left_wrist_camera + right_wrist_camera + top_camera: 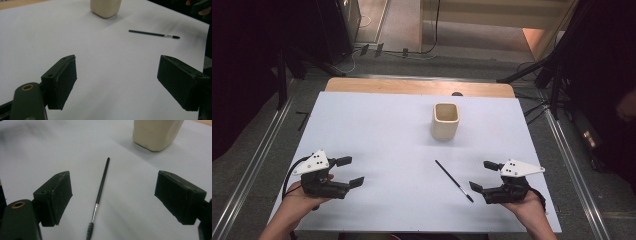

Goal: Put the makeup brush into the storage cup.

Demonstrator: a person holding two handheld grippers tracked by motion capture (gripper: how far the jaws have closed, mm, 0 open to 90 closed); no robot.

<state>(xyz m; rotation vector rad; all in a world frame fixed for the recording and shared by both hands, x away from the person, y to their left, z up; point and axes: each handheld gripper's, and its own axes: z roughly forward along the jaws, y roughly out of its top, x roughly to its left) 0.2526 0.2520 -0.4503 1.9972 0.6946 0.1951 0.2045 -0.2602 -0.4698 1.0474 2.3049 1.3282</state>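
Note:
A cream, square-mouthed cup point(445, 120) stands upright right of the sheet's middle, toward the back. In front of it a thin black brush point(454, 180) with a small bristled tip lies diagonally on the sheet. My right gripper point(481, 175) is open at the near right, just right of the bristled end. In the right gripper view the brush point(101, 187) lies between my open jaws point(113, 195), with the cup point(156, 133) beyond. My left gripper point(353, 171) is open at the near left with nothing between its jaws point(117, 82). Its view shows the cup point(105, 8) and the brush point(152, 34) farther off.
A white sheet point(377, 130) covers the table, with a wooden strip point(412, 87) bare along the back edge. Metal rails, stand legs and cables lie on the floor around it. A person's hand point(627, 107) shows at the far right.

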